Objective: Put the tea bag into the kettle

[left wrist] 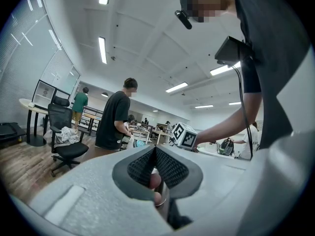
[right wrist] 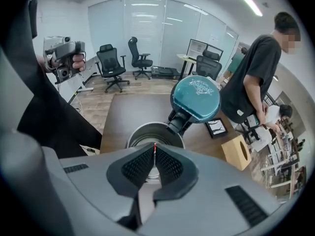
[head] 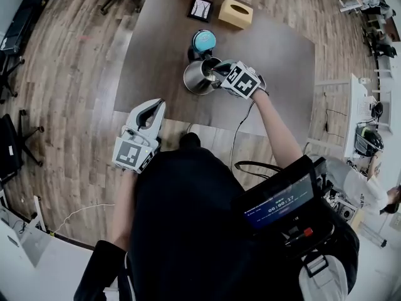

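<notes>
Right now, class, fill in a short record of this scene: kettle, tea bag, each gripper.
kettle: upright on table, teal lid open
tea bag: only a thin red-and-white sliver shows, pinched above the kettle's mouth
right gripper: shut on tea bag, over kettle
left gripper: jaws together, away from kettle, near person's body

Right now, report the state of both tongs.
Left tongs: closed, holding nothing.
Right tongs: closed on the tea bag, over the open kettle.
</notes>
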The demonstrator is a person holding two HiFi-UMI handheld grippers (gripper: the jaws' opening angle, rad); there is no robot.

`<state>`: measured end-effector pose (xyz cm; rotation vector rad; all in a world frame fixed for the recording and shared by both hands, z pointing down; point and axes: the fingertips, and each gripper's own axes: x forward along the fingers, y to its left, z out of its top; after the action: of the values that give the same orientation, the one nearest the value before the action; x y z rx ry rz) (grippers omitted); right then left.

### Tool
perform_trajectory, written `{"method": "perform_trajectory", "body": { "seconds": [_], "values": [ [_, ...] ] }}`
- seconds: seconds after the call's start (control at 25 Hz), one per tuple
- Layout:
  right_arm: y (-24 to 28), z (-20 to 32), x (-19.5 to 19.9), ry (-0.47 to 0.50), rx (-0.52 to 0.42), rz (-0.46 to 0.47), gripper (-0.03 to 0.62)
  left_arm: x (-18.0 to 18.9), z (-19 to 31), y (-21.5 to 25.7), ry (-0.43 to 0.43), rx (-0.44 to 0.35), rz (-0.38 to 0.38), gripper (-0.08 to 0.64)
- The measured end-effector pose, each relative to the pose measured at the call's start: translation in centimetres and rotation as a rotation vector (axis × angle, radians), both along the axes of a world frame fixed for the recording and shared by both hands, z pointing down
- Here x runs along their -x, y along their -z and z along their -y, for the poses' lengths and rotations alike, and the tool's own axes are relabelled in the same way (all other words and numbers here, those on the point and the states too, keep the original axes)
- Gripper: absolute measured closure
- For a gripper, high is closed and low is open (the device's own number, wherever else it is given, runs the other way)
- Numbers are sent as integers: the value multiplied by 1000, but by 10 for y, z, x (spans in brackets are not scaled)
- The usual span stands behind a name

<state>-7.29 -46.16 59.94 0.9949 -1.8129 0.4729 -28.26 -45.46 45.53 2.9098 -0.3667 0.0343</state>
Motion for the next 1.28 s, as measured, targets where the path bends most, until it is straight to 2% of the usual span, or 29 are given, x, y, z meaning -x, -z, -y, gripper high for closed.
{"method": "perform_trajectory", "body": {
  "seconds": [0.24, 0.48, 0.76, 0.92, 1.04, 1.12, 1.28],
  "values": [
    [-12, -4, -5, 46, 91, -51, 578, 2, 2, -1, 5, 3, -5, 568],
    [-18, -2, -4, 93, 123, -107, 577, 9, 2, -2, 21, 6, -3, 568],
    [-18, 1, -1, 108, 102, -125, 574, 14, 0, -2, 31, 8, -1, 568],
    [-15, 2, -4, 99, 96, -146, 540, 14, -2, -2, 21, 2, 2, 568],
    [-1, 7, -6, 49, 37, -124, 540, 13, -2, -1, 16, 4, -1, 568],
    [17, 11, -5, -17, -50, -61, 540, 12, -2, 0, 8, 0, -1, 568],
    [81, 17, 13, -150, -363, 199, 541, 9, 0, 0, -15, -15, 4, 568]
  ]
}}
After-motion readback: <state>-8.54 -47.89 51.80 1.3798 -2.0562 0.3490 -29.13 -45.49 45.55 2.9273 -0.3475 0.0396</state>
